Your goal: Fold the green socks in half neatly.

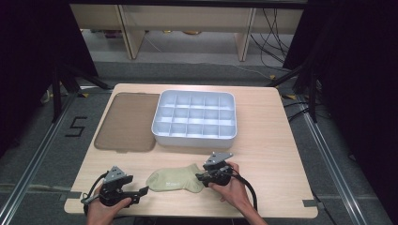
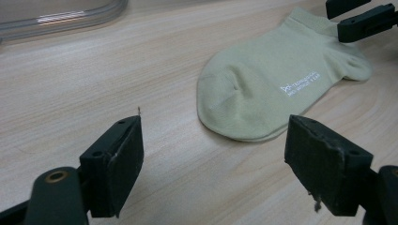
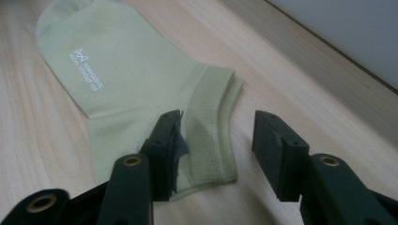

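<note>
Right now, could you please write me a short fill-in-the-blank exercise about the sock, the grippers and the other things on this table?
1. The light green sock lies flat on the wooden ____.
2. The right gripper has its jaws around the sock's ribbed ____.
3. The left gripper is ____, with bare table between its jaws.
4. The white divided tray stands to the right of a brownish translucent ____.

Missing words: table; cuff; open; lid
</note>
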A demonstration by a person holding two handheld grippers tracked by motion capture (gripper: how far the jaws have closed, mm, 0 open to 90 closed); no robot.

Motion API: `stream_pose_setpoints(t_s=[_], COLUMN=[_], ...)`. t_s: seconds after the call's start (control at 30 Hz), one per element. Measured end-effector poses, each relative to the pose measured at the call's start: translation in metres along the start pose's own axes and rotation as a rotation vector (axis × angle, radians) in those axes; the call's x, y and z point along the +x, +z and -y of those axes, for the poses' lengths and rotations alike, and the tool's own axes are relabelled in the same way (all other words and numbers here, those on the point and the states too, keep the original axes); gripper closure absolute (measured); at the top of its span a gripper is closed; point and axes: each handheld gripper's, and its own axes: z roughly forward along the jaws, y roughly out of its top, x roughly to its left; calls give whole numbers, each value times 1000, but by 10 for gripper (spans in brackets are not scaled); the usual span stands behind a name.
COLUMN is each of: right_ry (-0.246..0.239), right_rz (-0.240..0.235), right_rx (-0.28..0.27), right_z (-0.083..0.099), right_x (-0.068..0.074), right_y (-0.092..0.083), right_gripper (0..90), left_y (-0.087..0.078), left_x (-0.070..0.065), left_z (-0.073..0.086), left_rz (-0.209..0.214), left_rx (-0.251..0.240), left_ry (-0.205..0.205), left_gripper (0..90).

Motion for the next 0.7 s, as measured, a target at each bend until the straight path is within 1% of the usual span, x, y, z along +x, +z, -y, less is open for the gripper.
stream_pose_setpoints(t_s=[0.03,0.07,0.1,0.13,0.17,0.2,0.23,0.3,0.33,0.37,0.4,0.43,0.47,0.5,0.53,0.6,0.63,0.67,0.7], right_ry=[-18,-20,-31,-30,-30,-35,-39,-44,-25,-19,-20,-16,-30,-25,-41,-51,-45,-57,-55], right_rz=[4,2,3,-5,-5,-21,-10,-24,-25,-46,-58,-70,-67,-59,-53,-60,-61,-60,-68], right_rx=[4,-2,8,3,3,-1,-17,-6,-24,-10,-23,-24,-24,-25,-31,-30,-26,-33,-33], right_z=[0,0,1,1,1,1,2,2,3,3,4,4,4,4,4,3,3,2,2], right_x=[1,1,1,1,1,1,1,2,2,0,-1,-1,-1,0,1,3,4,4,5], right_y=[2,3,4,4,4,5,6,4,5,4,6,6,5,4,4,3,2,2,1], right_gripper=[556,562,568,589,589,636,663,698,709,729,749,770,784,794,800,809,811,812,814], left_y=[2,2,2,3,3,1,1,0,0,0,0,0,1,0,0,-1,0,2,2], left_x=[-2,-2,-2,-2,-2,0,-1,0,0,0,0,0,-1,-1,-1,0,-1,-2,-2], left_z=[0,0,0,0,0,0,0,0,0,0,0,0,0,0,0,0,0,1,1], left_rz=[0,1,3,0,0,-1,-2,0,1,2,2,2,0,1,1,4,3,4,6], left_rx=[-27,-24,-23,-28,-28,-3,-4,0,0,0,0,0,-9,-4,-5,-3,-12,-39,-38], left_ry=[-31,-31,-33,-38,-38,0,-2,-1,-1,-2,-2,-2,-10,-7,-4,0,-11,-36,-33], left_gripper=[197,197,197,197,197,197,197,198,198,198,198,198,198,198,198,198,198,198,198])
